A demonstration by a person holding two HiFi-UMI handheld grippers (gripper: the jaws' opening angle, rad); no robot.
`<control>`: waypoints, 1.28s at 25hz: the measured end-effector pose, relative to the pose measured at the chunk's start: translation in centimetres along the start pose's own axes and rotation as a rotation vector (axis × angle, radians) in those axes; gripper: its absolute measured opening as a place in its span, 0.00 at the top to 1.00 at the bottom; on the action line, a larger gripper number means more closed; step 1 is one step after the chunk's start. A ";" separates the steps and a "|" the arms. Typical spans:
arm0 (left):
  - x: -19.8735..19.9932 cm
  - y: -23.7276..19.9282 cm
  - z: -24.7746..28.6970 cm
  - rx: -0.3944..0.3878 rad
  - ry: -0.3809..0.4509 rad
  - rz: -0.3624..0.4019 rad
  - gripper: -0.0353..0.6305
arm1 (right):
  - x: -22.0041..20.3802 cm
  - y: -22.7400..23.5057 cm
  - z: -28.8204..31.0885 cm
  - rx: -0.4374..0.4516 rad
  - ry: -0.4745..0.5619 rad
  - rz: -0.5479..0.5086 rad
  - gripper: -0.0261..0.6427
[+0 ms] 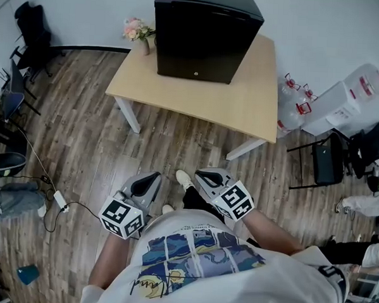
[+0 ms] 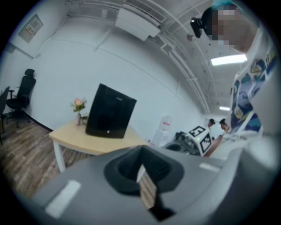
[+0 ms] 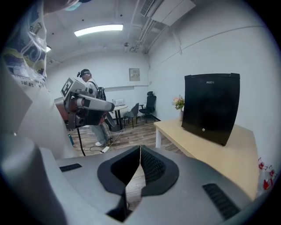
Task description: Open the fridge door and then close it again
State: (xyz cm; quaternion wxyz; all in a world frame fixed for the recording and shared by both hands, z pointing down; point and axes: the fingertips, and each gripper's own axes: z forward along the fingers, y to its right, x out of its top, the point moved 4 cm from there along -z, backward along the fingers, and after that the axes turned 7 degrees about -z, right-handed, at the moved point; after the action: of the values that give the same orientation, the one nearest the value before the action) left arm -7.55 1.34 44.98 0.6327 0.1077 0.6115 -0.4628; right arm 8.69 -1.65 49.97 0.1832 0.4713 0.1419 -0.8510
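Observation:
The black mini fridge stands at the back of a light wooden table, its door closed flat, with a small round lock low on the front. The same fridge is far off in the left gripper view, and the fridge again in the right gripper view. My left gripper and right gripper hang side by side close to the person's chest, over the floor and well short of the table. Both are shut with nothing between the jaws, left gripper and right gripper.
A vase of pink flowers sits on the table left of the fridge. Water bottles and a black chair stand to the right. An office chair and a floor cable with power strip lie left. Another person stands behind.

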 end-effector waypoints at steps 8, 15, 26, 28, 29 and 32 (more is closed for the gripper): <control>-0.3 0.1 -1.1 0.021 0.000 0.000 0.94 | 0.1 -1.0 -0.2 0.006 0.008 -0.007 0.94; -0.8 0.3 -1.8 0.034 0.008 -0.003 0.94 | 0.6 -1.9 -0.1 0.016 0.037 -0.010 0.94; -1.3 0.9 -2.1 0.029 0.009 0.002 0.94 | 0.7 -3.0 -0.5 0.021 0.059 0.012 0.94; -1.3 1.1 -2.1 0.026 0.010 0.005 0.94 | 0.7 -3.0 -0.7 0.015 0.062 0.015 0.94; -1.3 1.1 -2.2 0.024 0.011 0.006 0.94 | 0.7 -3.0 -0.8 0.014 0.063 0.017 0.94; -1.1 1.1 -2.3 0.020 0.014 0.010 0.94 | 0.8 -3.3 -0.9 0.015 0.062 0.023 0.94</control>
State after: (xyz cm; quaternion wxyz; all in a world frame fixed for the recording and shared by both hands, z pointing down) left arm -8.08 4.08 44.97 0.6296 0.1205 0.6109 -0.4647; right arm 7.47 1.52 49.08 0.1852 0.5004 0.1359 -0.8348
